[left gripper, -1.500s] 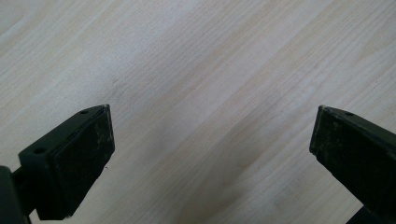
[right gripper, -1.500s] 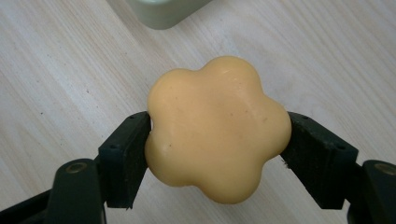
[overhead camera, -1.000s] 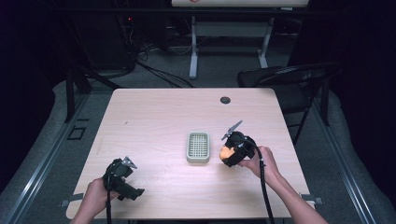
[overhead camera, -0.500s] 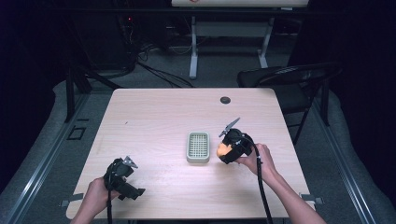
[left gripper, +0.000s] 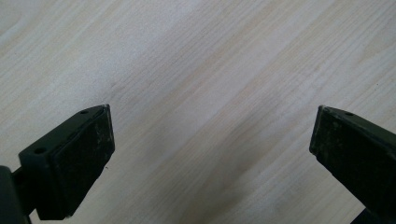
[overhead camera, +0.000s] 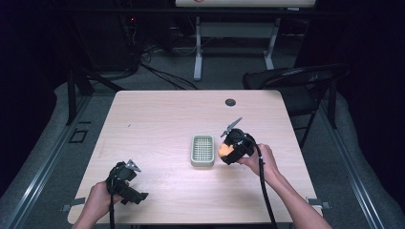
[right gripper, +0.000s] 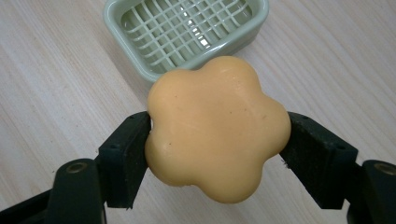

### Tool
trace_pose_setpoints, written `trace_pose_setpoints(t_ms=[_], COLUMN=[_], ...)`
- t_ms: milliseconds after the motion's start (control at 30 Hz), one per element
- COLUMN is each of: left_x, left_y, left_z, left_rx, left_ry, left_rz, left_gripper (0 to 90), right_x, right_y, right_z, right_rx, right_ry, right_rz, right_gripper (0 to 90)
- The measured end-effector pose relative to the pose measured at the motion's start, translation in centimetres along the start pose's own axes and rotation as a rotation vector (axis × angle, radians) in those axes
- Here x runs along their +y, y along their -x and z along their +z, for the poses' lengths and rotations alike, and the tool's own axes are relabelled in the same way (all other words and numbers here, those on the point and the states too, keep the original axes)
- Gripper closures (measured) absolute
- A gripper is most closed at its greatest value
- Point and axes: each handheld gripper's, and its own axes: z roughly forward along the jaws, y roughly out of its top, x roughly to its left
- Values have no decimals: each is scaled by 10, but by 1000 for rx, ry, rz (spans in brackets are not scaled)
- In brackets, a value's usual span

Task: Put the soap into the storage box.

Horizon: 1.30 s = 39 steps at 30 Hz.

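Right gripper (right gripper: 217, 154): we are seeing its jaws pressing on both sides of the orange flower-shaped soap (right gripper: 217, 128), which is staying lifted above the table (overhead camera: 157, 119).
Soap dish (overhead camera: 202, 150): the green grid dish is lying just beside the soap, on the table.
Left gripper (left gripper: 210, 154): its jaws are standing wide apart over bare wood, and we are seeing nothing between them.

Bare table (overhead camera: 157, 119) is lying open all around the green soap dish (overhead camera: 202, 150). The right gripper (overhead camera: 228, 151) is hanging just beside the dish's right edge with nothing standing between them.
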Motion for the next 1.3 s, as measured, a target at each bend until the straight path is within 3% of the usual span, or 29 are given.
trace_pose_setpoints(t_ms=[1300], left_x=[-1], left_y=[-1], left_z=[-1], left_rx=[-8], left_ry=[13], left_rz=[-6], left_gripper=[1], right_x=[44], right_y=[-3], right_z=[19], right_rx=[29], right_ry=[19], right_rz=[-16], right_gripper=[264])
